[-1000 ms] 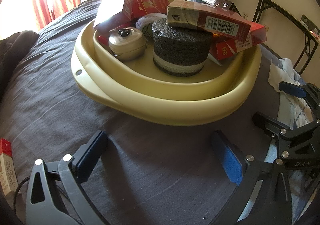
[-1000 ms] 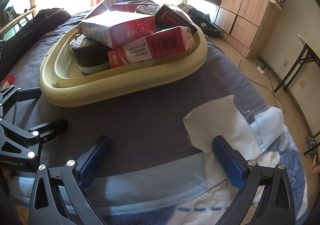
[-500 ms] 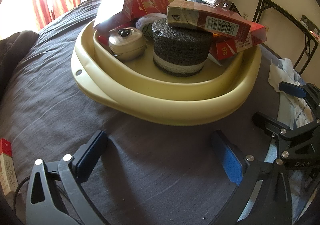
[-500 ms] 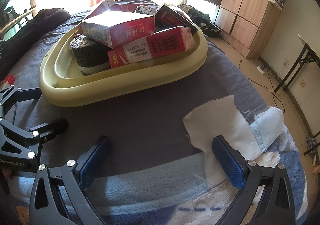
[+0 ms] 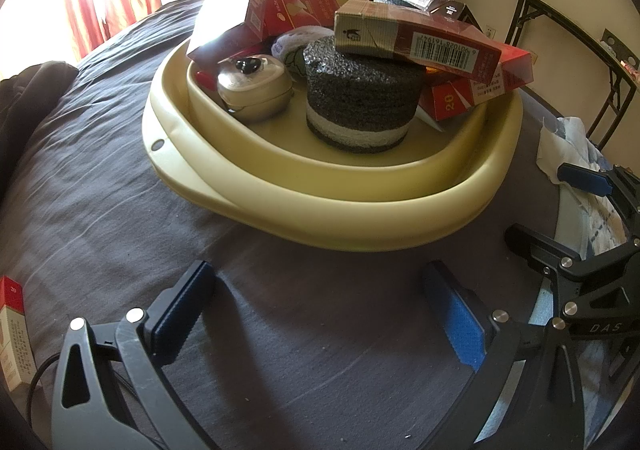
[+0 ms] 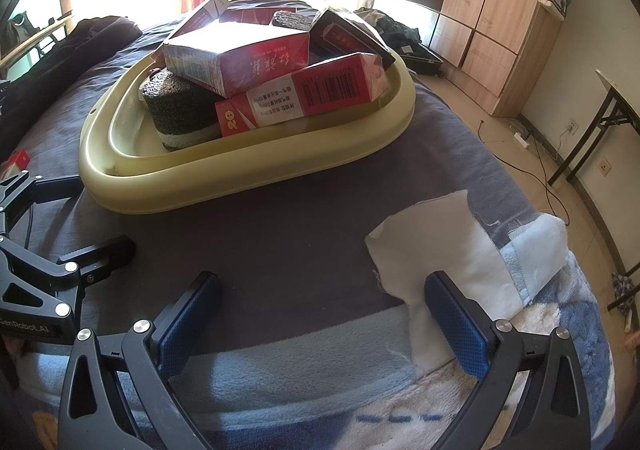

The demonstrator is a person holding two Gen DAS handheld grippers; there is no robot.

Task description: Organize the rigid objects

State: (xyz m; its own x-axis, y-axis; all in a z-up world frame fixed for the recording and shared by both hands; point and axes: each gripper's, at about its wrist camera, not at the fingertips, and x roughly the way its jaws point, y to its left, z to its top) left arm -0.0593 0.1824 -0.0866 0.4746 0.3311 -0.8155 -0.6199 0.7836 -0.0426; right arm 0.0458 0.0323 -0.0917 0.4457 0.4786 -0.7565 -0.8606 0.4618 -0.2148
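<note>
A cream plastic basin [image 5: 340, 217] sits on the dark bed sheet; it also shows in the right wrist view [image 6: 248, 173]. It holds a black foam cylinder [image 5: 360, 105], a beige round case [image 5: 254, 89], several red cartons [image 6: 304, 93] and a rolled cloth [image 5: 290, 49]. My left gripper [image 5: 320, 314] is open and empty, low over the sheet in front of the basin. My right gripper [image 6: 320, 314] is open and empty, over the sheet near a white cloth [image 6: 432, 246]. One red carton [image 5: 12, 330] lies on the sheet at far left.
A blue and white blanket [image 6: 280, 370] covers the near bed edge. A wooden wardrobe [image 6: 496, 9] and a folding table [image 6: 616, 97] stand right of the bed. Dark clothes [image 6: 92, 33] lie at the far left. Each gripper appears in the other's view.
</note>
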